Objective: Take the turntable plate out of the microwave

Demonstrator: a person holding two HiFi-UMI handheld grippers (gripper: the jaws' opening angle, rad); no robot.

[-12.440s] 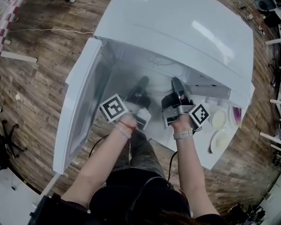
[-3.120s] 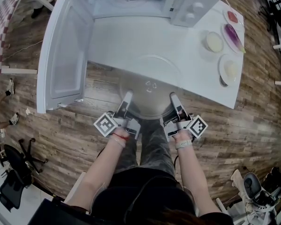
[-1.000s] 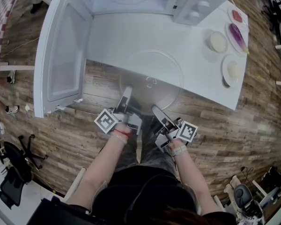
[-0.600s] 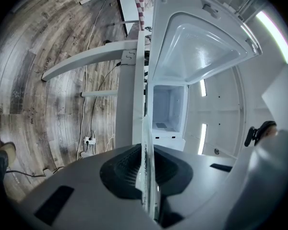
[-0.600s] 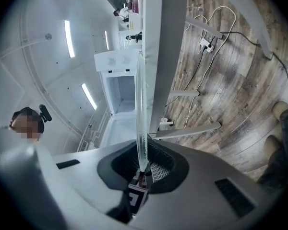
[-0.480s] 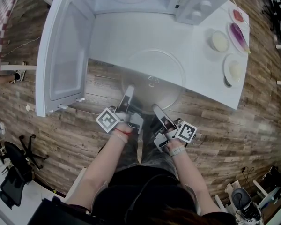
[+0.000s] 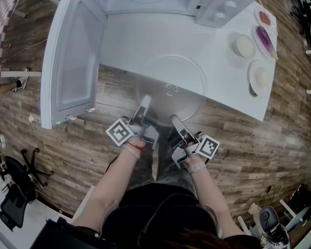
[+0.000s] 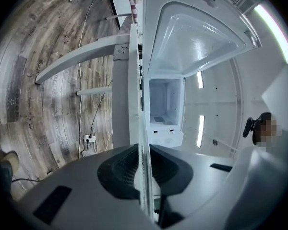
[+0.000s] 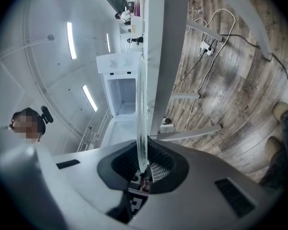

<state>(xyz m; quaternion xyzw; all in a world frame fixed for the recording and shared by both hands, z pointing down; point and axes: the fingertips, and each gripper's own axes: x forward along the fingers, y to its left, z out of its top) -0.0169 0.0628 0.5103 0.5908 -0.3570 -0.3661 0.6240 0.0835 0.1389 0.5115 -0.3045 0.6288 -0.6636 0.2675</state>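
Note:
The clear glass turntable plate lies level outside the microwave, half over the white table's front edge and half over the floor. My left gripper is shut on its near rim. My right gripper, angled in beside it, has just been closing and now pinches the same near rim. In the left gripper view the plate's edge runs straight between the pads of the left gripper. In the right gripper view the plate's rim sits between the pads of the right gripper.
The microwave door stands wide open at the left, past the table edge. Several small dishes sit on the table's right end. An office chair stands on the wooden floor at lower left.
Since about three seconds ago my right gripper has shifted from the plate's right near rim to a spot closer to the left gripper. Over the last second both hands and plate have barely moved.

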